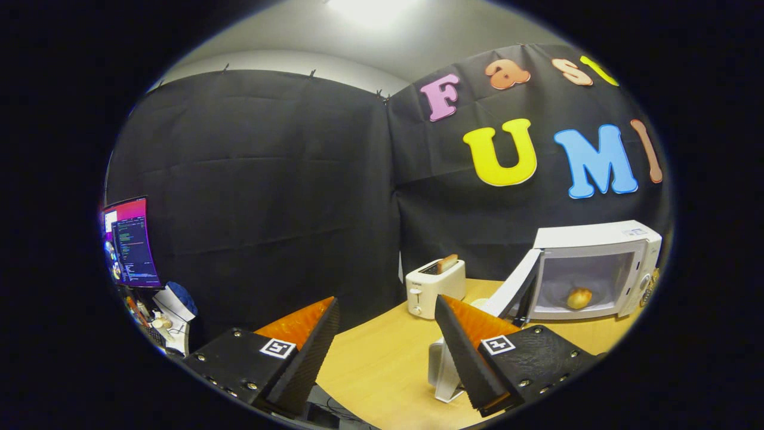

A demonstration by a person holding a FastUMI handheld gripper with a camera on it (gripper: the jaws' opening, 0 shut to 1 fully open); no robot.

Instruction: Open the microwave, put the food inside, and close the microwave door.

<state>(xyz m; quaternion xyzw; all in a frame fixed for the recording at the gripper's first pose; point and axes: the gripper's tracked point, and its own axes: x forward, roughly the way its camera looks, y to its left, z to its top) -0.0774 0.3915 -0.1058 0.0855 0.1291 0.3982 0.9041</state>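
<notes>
Tongs (387, 310) spread wide, nothing between the 2 fingers (310, 352), held above the near part of the wooden tabletop (382, 364). Each finger carries a small square black-and-white marker on its block.

Microwave (597, 272), white, stands toward the far right corner of the tabletop, well beyond the fingers and off to the right of them. Its door (514, 286) is swung open on the left-hand hinge, the panel seen nearly edge-on and angled out over the tabletop. Cavity lit and pale inside.

Food: 1 small round golden-brown bun (579, 297) sits on the cavity floor, right of centre, apart from the cavity walls. Cannot tell whether it rests on a plate or turntable.

Toaster (434, 288), white, stands near the far edge of the tabletop, left of the microwave and well apart from it, just beyond the tip of the right finger. 1 slice of toast (447, 263) pokes up tilted from its slot.

A white flat piece (444, 373) stands on the tabletop just beside the right finger, partly hidden behind it; cannot tell what it is.

Off the left edge of the tabletop, lower down: a lit monitor (131, 242), and below it a clutter of small things, among them a white and blue object (178, 300), too small to name. Black cloth wall (268, 179) behind everything, grey ceiling above with 1 bright light.
</notes>
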